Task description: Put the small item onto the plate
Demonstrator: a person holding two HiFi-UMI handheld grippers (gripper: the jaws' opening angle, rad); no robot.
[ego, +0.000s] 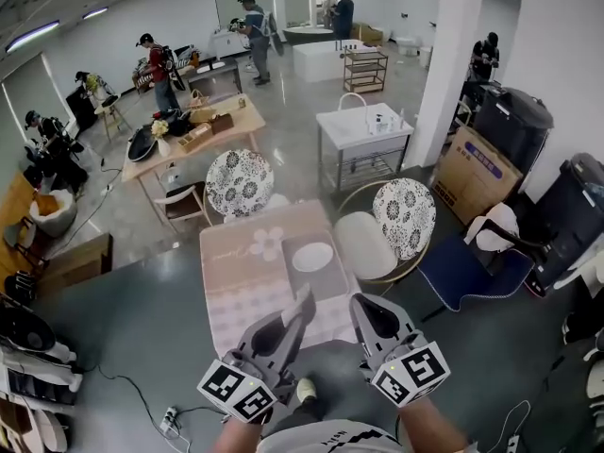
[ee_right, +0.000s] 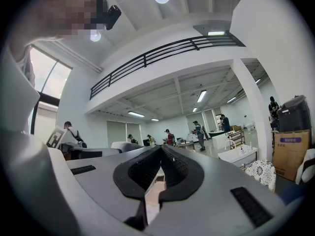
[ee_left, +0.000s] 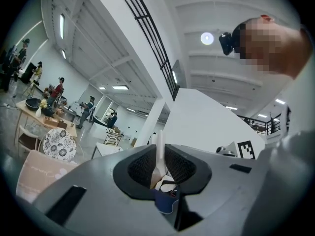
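While the person stands at the near edge of the table, the left grey two-jaw gripper (ego: 304, 302) points up and forward. Its jaws are clamped on a slim white plastic utensil (ee_left: 160, 151) that stands upright between the pads, short of the plate. Beside it, the right grey gripper (ego: 360, 302) is raised the same way, its tips pressed together on nothing.

Ahead lies a table under a pink-and-checked cloth (ego: 226, 253), with a white oval plate (ego: 312, 256) on a grey mat (ego: 332, 281). Bare grey floor (ego: 142, 319) opens to the left. A floral-backed round chair (ego: 405, 213) crowds the table's right edge, with a brown cardboard box (ego: 477, 173) beyond.
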